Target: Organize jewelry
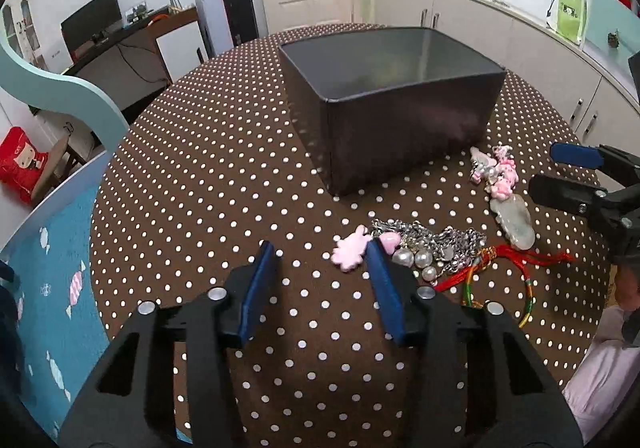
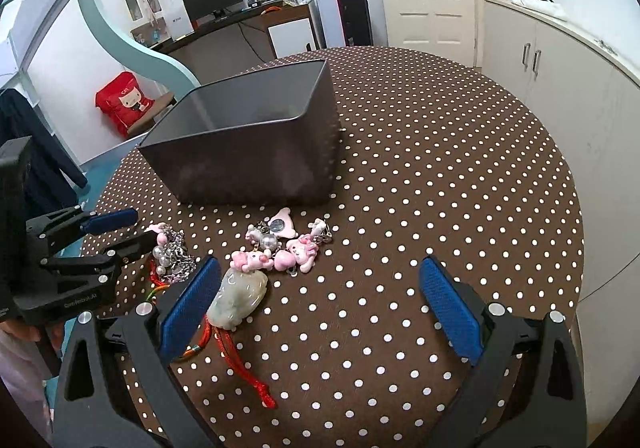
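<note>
Hidden or unclear: the floor of the dark grey open-topped rectangular box (image 1: 400, 96) is only partly visible past its near wall; the part that shows is bare. The silver chain heap (image 1: 432, 244) is tangled, its links hard to separate, and part of it lies behind the left gripper (image 1: 322, 252). In the right wrist view, the blue pad of the right gripper (image 2: 320, 280) covers part of the red and green braided cord (image 1: 496, 276).

Jewelry: all on the brown white-dotted tabletop (image 1: 224, 168), just in front of the box. Pale green carved jade pendant (image 2: 240, 298), long axis running from near left to far right in the right wrist view, red tassel trailing toward the camera. Cluster of pink cartoon charms (image 2: 288, 252) just beyond it. Pink flower-shaped charm (image 1: 351, 254) and three white pearls (image 1: 420, 262) beside the chain.

Left gripper: jaws partly open, nothing between them, right pad tip beside the flower charm. Right gripper: jaws wide, holding nothing, left pad beside the pendant.
</note>
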Demonstrator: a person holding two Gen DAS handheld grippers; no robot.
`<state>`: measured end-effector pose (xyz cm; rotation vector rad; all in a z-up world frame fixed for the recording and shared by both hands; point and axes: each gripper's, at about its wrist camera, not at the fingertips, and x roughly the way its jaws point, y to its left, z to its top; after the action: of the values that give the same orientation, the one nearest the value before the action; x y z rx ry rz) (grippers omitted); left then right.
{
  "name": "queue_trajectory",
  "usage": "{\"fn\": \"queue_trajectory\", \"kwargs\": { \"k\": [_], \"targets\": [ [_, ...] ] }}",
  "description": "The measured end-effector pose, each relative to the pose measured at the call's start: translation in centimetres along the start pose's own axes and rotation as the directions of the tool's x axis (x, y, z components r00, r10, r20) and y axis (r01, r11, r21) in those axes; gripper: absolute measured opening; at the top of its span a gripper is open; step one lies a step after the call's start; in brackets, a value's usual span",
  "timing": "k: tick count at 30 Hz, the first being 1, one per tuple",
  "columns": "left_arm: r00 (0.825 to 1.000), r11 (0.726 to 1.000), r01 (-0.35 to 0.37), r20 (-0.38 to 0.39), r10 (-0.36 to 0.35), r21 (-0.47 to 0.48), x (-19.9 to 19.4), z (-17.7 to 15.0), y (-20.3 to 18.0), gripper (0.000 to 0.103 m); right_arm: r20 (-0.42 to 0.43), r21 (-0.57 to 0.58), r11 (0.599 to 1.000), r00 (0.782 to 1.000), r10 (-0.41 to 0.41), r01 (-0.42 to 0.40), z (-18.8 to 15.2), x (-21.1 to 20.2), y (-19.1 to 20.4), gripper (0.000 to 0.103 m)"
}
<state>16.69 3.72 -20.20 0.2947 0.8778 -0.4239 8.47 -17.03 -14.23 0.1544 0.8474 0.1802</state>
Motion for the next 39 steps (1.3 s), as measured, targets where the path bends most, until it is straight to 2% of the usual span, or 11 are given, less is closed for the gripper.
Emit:
{"fn": "queue_trajectory", "kwargs": {
  "k": [2, 4, 6, 9, 11, 13, 16, 21, 26, 34, 39],
  "targets": [
    [1.0, 1.0, 0.024, -0.006, -0.024, 0.009, 0.1, 0.1, -0.2, 0.026, 0.003, -0.011, 1.0, 1.0, -0.007, 0.007, 0.0, 0.1, 0.2, 0.096],
    [0.999, 0.999, 0.042, -0.007, -0.042, 0.025, 0.2, 0.2, -0.8, 0.015, 0.002, -0.03, 0.999, 1.0, -0.012, 0.012, 0.1, 0.2, 0.4, 0.096],
    [1.0, 0.998, 0.008, 0.004, -0.008, 0.057, 0.3, 0.1, -1.5, 0.015, 0.003, -0.051, 0.999, 1.0, -0.019, 0.019, 0.2, 0.2, 0.6, 0.095],
    [1.0, 0.999, 0.03, 0.005, -0.029, -0.014, 0.4, 0.1, -1.0, 0.015, 0.011, -0.085, 0.996, 1.0, 0.013, -0.012, 0.3, -0.1, 1.3, 0.095],
    [0.998, 0.995, 0.054, 0.015, -0.053, -0.079, 0.1, -0.1, -0.2, 0.015, 0.025, -0.11, 0.993, 0.999, 0.035, -0.033, 0.4, -0.2, 1.8, 0.086],
    [0.998, 0.989, 0.053, 0.047, -0.047, -0.136, -0.4, -0.2, 0.4, 0.015, 0.023, -0.147, 0.987, 0.998, 0.061, -0.057, 0.6, -0.1, 2.4, 0.061],
    [0.995, 0.974, 0.076, 0.08, -0.06, -0.215, -1.2, -0.5, 1.1, 0.015, -0.005, -0.18, 0.981, 0.997, 0.076, -0.075, 0.9, 0.9, 3.1, 0.035],
    [0.991, 0.937, 0.084, 0.125, -0.044, -0.338, -2.6, -1.5, 2.0, 0.015, -0.03, -0.2, 0.976, 0.996, 0.08, -0.085, 1.2, 2.1, 4.0, 0.019],
    [0.991, 0.908, 0.084, 0.13, -0.033, -0.41, -3.3, -2.7, 2.4, 0.015, -0.054, -0.242, 0.967, 0.996, 0.069, -0.081, 0.8, 2.5, 4.9, 0.019],
    [0.986, 0.898, 0.108, 0.161, -0.043, -0.427, -4.2, -3.6, 1.6, 0.015, -0.069, -0.263, 0.963, 0.996, 0.049, -0.066, 0.6, 2.4, 4.6, 0.021],
    [0.985, 0.902, 0.12, 0.166, -0.055, -0.415, -4.3, -3.7, 0.9, 0.015, -0.069, -0.281, 0.958, 0.997, 0.037, -0.055, 0.0, 2.5, 4.8, 0.032]
  ]
}}
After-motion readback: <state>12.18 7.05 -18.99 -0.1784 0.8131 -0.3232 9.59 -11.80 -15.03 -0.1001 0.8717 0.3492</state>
